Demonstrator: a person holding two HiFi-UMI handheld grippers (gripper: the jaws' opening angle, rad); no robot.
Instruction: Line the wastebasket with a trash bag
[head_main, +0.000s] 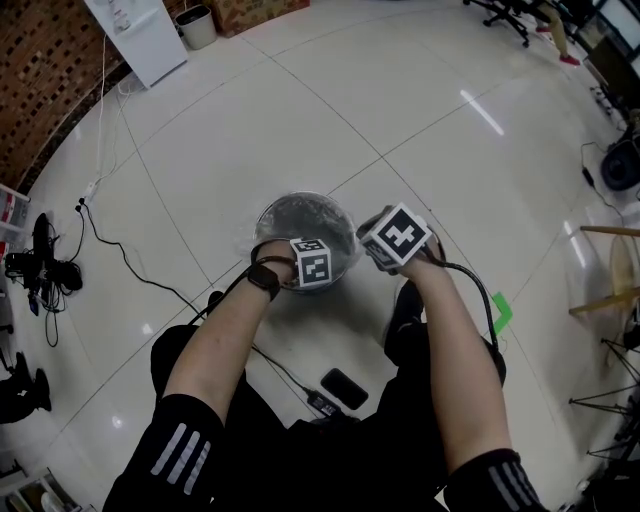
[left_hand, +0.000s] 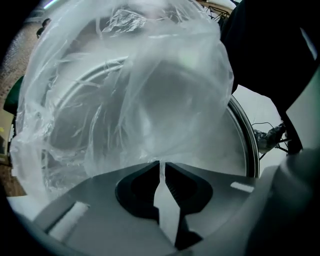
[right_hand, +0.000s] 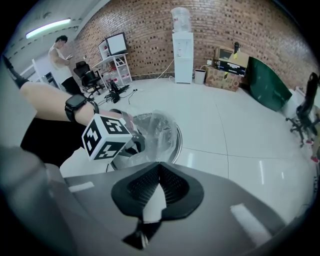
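A round metal wastebasket (head_main: 337, 212) stands on the white floor in front of my knees, with a clear trash bag (head_main: 300, 222) bunched over its mouth. My left gripper (head_main: 305, 272) points straight down at the near rim. In the left gripper view my left gripper (left_hand: 161, 164) is shut on a fold of the trash bag (left_hand: 150, 85), which billows over the wastebasket's rim (left_hand: 248, 145). My right gripper (head_main: 383, 250) sits at the right rim. In the right gripper view my right gripper (right_hand: 159, 166) is shut on a strip of film, with the wastebasket (right_hand: 175, 137) just beyond.
A water dispenser (head_main: 140, 35) and a small bin (head_main: 197, 24) stand far back left. A black cable (head_main: 130, 262) runs across the floor on the left. A black flat object (head_main: 344, 388) lies by my legs. Green tape (head_main: 500, 312) and wooden furniture (head_main: 612, 270) are on the right.
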